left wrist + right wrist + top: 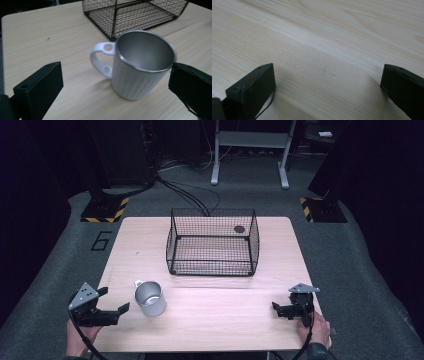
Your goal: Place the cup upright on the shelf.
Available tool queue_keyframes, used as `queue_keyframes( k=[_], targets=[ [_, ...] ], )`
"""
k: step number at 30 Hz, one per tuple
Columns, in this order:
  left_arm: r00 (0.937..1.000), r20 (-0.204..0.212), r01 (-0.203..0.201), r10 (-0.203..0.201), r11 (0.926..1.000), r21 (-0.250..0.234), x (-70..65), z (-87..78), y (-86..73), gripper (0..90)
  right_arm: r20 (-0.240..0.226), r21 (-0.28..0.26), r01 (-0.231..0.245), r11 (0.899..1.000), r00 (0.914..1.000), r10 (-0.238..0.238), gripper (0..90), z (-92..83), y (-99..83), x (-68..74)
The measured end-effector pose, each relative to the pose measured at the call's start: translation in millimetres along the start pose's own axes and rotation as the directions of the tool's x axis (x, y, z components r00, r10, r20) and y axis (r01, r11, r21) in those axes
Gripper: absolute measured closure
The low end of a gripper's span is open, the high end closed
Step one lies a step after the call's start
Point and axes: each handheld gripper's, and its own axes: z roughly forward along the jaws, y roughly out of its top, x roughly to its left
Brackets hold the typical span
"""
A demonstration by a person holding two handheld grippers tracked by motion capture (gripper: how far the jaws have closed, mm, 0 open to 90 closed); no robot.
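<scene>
Wooden table (210, 320) bears one steel mug (150, 298), one wire basket (212, 242); left tool (114, 300) and right tool (282, 309) both released.

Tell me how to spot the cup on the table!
Find the wooden table with the black wire basket. Nearer the person, beside the left gripper, stands the cup. It is shiny silver metal, upright and empty, with a looped handle.

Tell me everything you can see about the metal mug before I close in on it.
The mug looks like brushed steel, with faint vertical ribs outside and a dull grey inside that looks empty. Its pale loop handle has two round holes. It stands upright on the wooden table, near the left front, short of the wire basket. The left gripper is open around it; contact at one jaw cannot be judged.
</scene>
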Motion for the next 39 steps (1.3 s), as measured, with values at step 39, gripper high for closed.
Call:
queue_keyframes(
  k=[39],
  targets=[
    [0.9916, 0.079, -0.109, 0.102, 0.9901, 0.088, -29.3, 75.3, 15.3, 0.4, -0.001, 0.001, 0.0, 1.0, 1.0, 0.0, 0.0, 0.0, 0.0, 0.0]
  ],
)
